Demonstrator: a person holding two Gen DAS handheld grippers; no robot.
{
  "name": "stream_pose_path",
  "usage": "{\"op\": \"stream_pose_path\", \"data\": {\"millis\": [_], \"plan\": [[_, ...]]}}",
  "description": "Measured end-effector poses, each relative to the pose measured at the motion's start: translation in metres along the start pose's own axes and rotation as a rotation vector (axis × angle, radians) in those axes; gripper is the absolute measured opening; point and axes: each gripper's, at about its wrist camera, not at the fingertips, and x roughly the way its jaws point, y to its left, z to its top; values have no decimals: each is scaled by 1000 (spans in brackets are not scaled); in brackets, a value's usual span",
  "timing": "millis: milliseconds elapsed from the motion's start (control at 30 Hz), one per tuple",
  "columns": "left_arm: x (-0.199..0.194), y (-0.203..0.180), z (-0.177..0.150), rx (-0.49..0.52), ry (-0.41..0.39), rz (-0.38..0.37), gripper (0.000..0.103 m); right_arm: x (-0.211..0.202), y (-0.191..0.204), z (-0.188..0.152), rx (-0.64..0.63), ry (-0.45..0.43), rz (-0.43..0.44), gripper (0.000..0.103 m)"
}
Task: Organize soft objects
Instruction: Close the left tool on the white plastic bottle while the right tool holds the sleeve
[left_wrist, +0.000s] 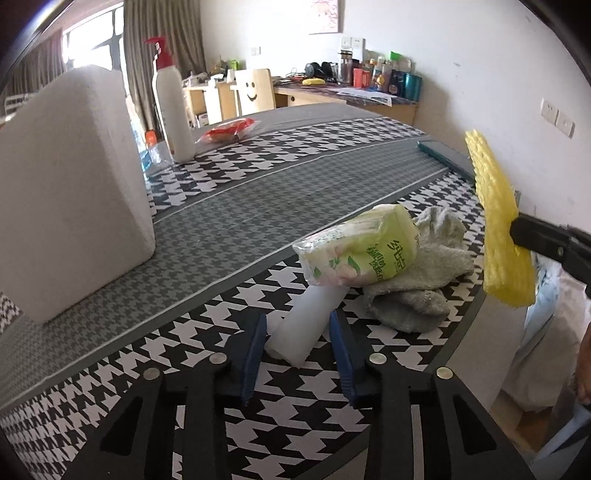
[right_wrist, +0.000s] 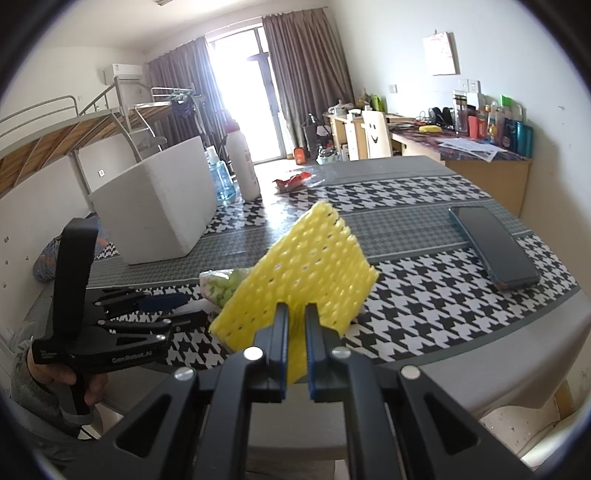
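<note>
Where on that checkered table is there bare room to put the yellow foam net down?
The widest bare patch is the grey band between the white foam box and the dark phone. Another lies beyond it, toward the red packet. It is crowded at the near edge, where the tissue pack, grey towel and white bottle sit together by the left gripper.

Left gripper (right_wrist: 173, 308) body carries small white lettering, reads roughly "GenRobot.AI" (blurry, last letters unsure). Tissue pack (left_wrist: 364, 247) at about 1 o'clock from that gripper's fingers has green Chinese characters, too distorted to read. Chair back (right_wrist: 376, 134) at 12 o'clock shows a smiley face sign.
</note>
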Motion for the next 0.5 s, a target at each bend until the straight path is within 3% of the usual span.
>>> {"op": "stream_pose_path", "data": {"millis": [133,300,500], "plan": [[-1,-2,2,6,17,2,26,0,1,0,-1,0,0,10],[-6,-2,1,17,-5,-3,11,-2,3,-1,-5,-3,3,10],[-31,-13,-3,72,-97,-42,10,-3,7,0,-11,-7,6,10]]}}
